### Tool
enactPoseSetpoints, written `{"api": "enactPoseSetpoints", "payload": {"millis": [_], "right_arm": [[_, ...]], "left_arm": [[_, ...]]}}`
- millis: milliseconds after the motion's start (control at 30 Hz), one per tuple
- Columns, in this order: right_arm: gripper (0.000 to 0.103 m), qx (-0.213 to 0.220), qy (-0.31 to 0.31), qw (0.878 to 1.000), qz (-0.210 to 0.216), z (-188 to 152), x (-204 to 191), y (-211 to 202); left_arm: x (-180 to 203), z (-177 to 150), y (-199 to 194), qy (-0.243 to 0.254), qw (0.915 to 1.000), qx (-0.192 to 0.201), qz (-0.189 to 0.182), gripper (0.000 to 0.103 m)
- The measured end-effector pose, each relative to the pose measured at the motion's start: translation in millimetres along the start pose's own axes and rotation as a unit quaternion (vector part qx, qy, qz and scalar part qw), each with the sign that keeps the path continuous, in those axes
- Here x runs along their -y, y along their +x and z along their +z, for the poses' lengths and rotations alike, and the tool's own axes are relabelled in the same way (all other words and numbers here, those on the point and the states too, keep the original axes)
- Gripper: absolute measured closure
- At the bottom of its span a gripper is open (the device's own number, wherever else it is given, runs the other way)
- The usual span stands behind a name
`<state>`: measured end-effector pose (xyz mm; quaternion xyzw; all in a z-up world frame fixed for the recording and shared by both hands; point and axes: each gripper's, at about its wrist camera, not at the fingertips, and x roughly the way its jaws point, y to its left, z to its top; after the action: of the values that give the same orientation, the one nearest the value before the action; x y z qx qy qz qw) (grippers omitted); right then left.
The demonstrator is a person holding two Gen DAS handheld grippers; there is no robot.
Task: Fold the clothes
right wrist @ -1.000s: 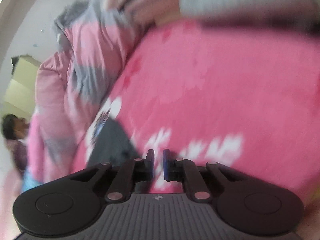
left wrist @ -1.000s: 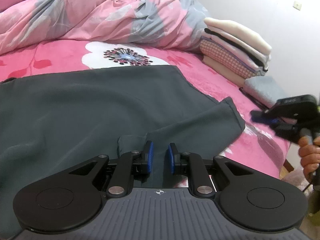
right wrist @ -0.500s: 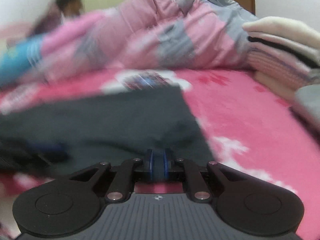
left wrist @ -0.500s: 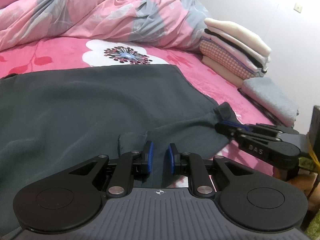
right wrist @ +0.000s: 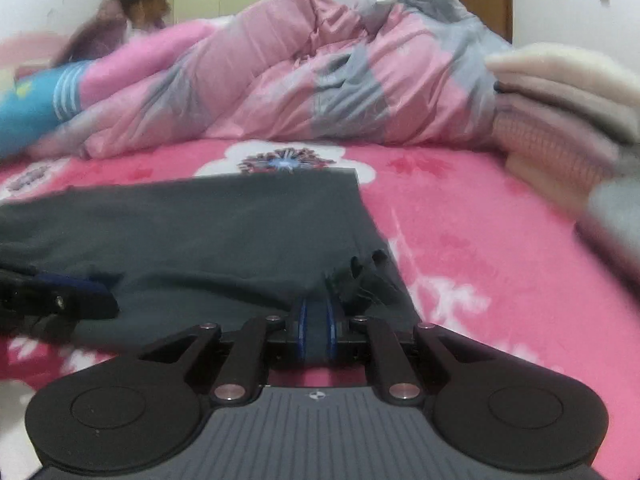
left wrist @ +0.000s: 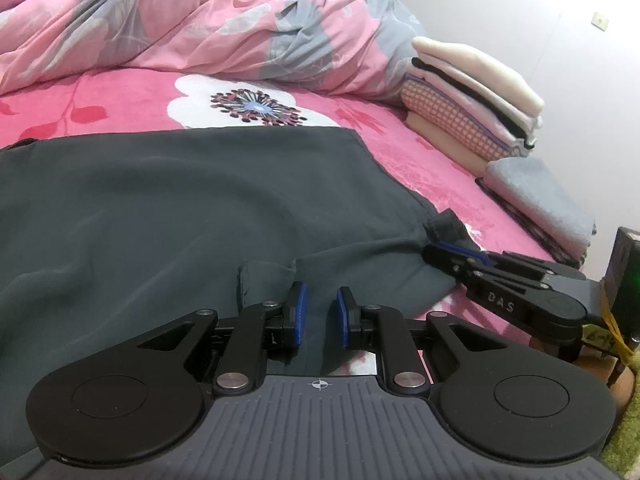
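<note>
Right, dark grey garment (left wrist: 180,208) is spread flat on the pink floral bedsheet (left wrist: 120,96), and everything gets placed off it. Far left of the garment in the right wrist view, a person (right wrist: 136,4) sits beyond the bedding, blurred, w/ a blue striped item (right wrist: 36,108) just below. Behind the garment's far edge, the rumpled pink-and-grey duvet (left wrist: 200,20) is heaped up.

Left gripper (left wrist: 319,316) sits at the garment's near edge, blue pads (left wrist: 298,312) apart w/ a clear gap; cloth lies under and between them, not clamped. A small fold of the hem (left wrist: 260,280) sticks up just left of it.

Moving right along the same near edge: right gripper (right wrist: 316,328) has its pads together, pinching the garment's near-right corner, fabric bunched up just past the tips (right wrist: 360,276). In the left wrist view it comes in from the right, low over the sheet, tips at that corner (left wrist: 444,232).

Right of the garment, well apart, a stack of folded clothes (left wrist: 472,96) — cream on top, checked pink lower — stands by the white wall (left wrist: 520,8). A folded grey piece (left wrist: 540,200) lies just in front of the stack.
</note>
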<state>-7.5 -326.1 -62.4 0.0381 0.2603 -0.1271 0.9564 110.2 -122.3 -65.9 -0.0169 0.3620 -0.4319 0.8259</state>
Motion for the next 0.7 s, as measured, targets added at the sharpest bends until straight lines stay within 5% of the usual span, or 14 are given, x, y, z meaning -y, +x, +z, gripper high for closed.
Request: {"api": "enactPoseSetpoints", "payload": {"millis": [700], "right_arm": [[0.092,0.014,0.079,0.995,0.06,-10,28,4]], "left_arm": [[25,-1,-36,0.05,0.9959,0.054,0.052,0.079]]}}
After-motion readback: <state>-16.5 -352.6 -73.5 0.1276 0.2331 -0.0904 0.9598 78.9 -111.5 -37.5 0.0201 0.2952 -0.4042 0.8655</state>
